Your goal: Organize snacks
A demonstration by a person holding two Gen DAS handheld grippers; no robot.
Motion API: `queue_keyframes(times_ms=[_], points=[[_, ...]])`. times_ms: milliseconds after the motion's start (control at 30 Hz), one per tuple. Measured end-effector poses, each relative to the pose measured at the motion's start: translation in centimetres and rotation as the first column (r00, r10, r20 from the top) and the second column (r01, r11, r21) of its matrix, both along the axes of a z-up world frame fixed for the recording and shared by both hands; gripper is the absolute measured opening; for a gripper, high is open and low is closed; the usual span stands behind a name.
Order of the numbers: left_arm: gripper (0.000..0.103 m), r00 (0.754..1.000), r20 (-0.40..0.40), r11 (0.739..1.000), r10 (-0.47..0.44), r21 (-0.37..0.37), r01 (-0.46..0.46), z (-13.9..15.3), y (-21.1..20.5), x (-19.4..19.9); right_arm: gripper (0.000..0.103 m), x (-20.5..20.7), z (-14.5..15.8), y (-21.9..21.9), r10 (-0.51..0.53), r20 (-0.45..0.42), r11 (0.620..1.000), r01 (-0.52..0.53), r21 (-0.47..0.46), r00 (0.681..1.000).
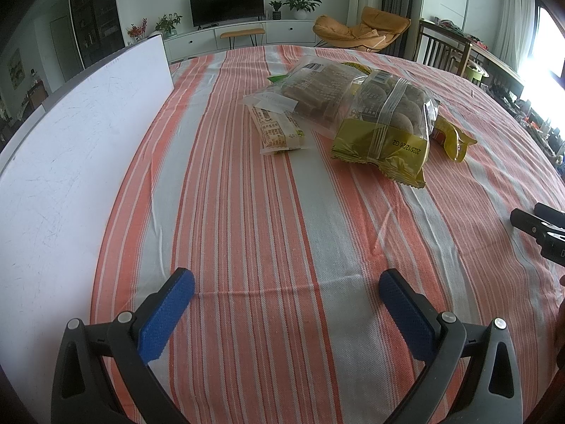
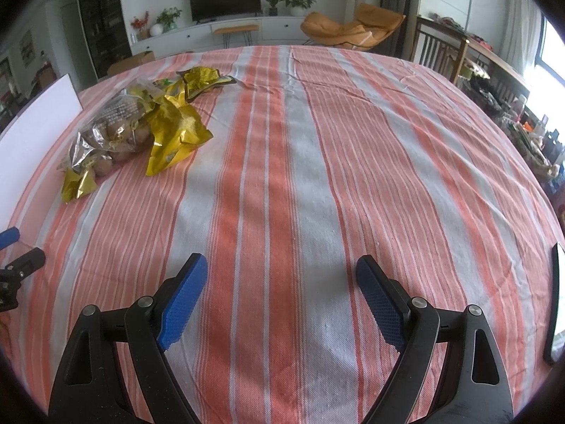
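Nothing's been sorted yet: the striped cloth [image 1: 247, 229] carries one heap of snacks [image 1: 346, 113], roughly five packets, beside the white board [image 1: 70, 141]. Both claws, left gripper [image 1: 286, 282] and right gripper [image 2: 281, 268], hang spread and empty, well short. Next, I'd guess, a reach for the gold bag [image 1: 385, 130].

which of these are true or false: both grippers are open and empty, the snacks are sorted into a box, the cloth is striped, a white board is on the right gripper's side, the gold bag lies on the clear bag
1. Both grippers are open and empty. True: left gripper and right gripper hold nothing.
2. The snacks are sorted into a box. False: the snacks lie in a loose pile on the cloth.
3. The cloth is striped. True.
4. A white board is on the right gripper's side. False: the white board is on the left gripper's side.
5. The gold bag lies partly on the clear bag. True.
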State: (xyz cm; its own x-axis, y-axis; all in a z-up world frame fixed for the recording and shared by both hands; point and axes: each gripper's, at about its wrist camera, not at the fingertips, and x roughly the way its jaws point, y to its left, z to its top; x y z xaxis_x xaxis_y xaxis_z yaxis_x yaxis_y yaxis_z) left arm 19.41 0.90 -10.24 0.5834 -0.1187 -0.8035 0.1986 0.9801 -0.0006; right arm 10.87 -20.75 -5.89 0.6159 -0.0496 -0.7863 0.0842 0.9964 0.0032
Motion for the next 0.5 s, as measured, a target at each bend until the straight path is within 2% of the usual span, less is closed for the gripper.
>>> queue_keyframes(times_ms=[500], points=[[0.103,1.000,0.000,1.000,0.000,0.000,0.000,-0.02,0.02,0.06,0.089,-0.09,-0.08,-0.11,0.000,0.002,1.000,0.000,0.009,1.000]])
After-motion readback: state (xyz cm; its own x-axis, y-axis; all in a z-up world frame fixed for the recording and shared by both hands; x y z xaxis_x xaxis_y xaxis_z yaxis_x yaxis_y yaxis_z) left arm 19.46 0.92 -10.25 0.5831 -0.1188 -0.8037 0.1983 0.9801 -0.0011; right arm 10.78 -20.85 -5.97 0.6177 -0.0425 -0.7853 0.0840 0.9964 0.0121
